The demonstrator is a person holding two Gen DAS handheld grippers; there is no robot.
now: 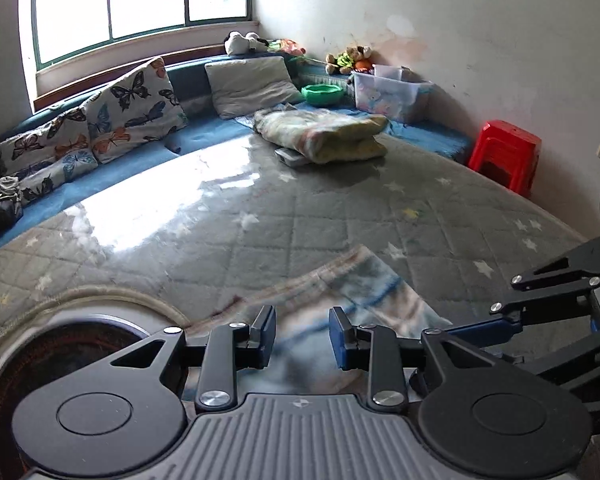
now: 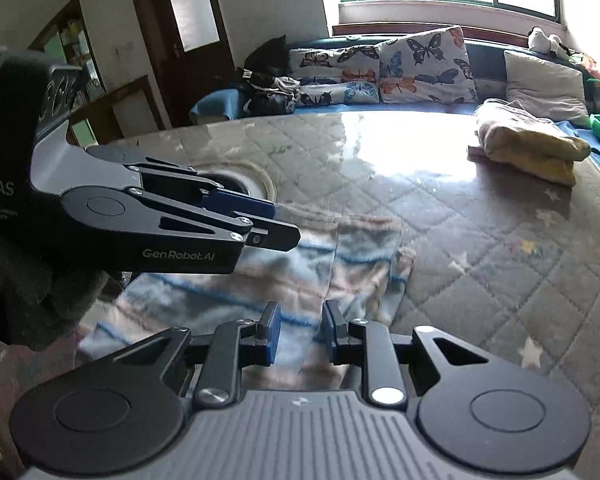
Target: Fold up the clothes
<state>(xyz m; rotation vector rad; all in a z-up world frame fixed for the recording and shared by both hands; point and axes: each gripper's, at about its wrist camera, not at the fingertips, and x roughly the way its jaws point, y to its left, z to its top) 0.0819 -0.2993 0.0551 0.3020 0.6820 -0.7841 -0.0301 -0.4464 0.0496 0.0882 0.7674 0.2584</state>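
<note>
A striped blue, white and tan garment (image 1: 340, 300) (image 2: 300, 276) lies on the quilted grey mattress (image 1: 260, 220) (image 2: 480, 240) close in front of me. My left gripper (image 1: 302, 338) is open, its blue pads just above the garment's near part. It also shows from the side in the right wrist view (image 2: 284, 224), over the garment's left edge. My right gripper (image 2: 300, 330) is open, low over the garment's near edge. Its fingers enter the left wrist view from the right (image 1: 496, 322). Neither gripper holds cloth.
A folded yellow and pastel blanket (image 1: 324, 136) (image 2: 528, 148) lies farther back on the mattress. Butterfly cushions (image 1: 132, 104) and a grey pillow (image 1: 248, 84) line the blue bench. A clear bin (image 1: 388, 92), green bowl (image 1: 322, 94), red stool (image 1: 504, 152) and round basket (image 1: 80, 344) stand around.
</note>
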